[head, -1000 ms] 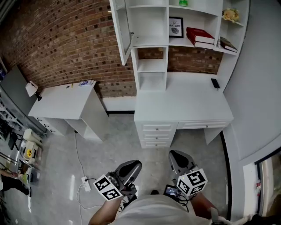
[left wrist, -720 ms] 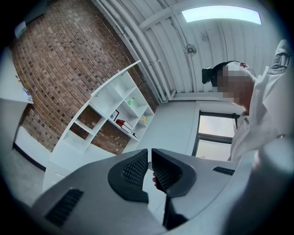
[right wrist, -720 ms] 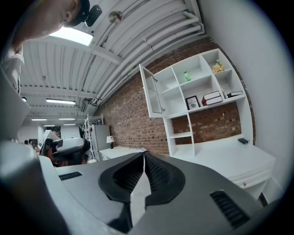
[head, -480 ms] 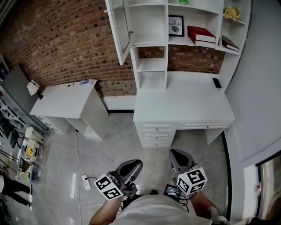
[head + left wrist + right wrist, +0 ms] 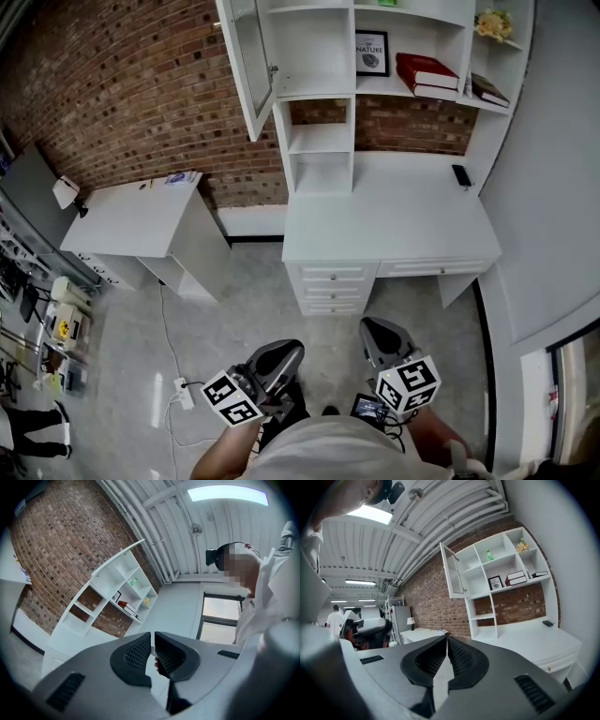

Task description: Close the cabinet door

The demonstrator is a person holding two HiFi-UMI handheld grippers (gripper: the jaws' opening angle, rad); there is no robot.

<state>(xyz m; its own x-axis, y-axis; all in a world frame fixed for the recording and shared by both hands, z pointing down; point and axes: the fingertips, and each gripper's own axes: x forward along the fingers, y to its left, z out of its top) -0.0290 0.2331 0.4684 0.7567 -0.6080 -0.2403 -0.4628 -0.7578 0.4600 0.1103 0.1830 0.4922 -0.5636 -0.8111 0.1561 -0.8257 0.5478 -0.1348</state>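
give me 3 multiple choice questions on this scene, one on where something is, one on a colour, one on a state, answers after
1. Where does the black device lie?
A. on the floor
B. on the top shelf
C. on the desk, at its right end

2. What colour are the books right of the framed picture?
A. red
B. blue
C. yellow

3. How does the cabinet door stand?
A. fully shut
B. swung open to the left
C. lying flat on the floor

Answers:
1. C, it rests on the white top near the right wall.
2. A, red covers show on that shelf.
3. B, it angles out and away from its opening.
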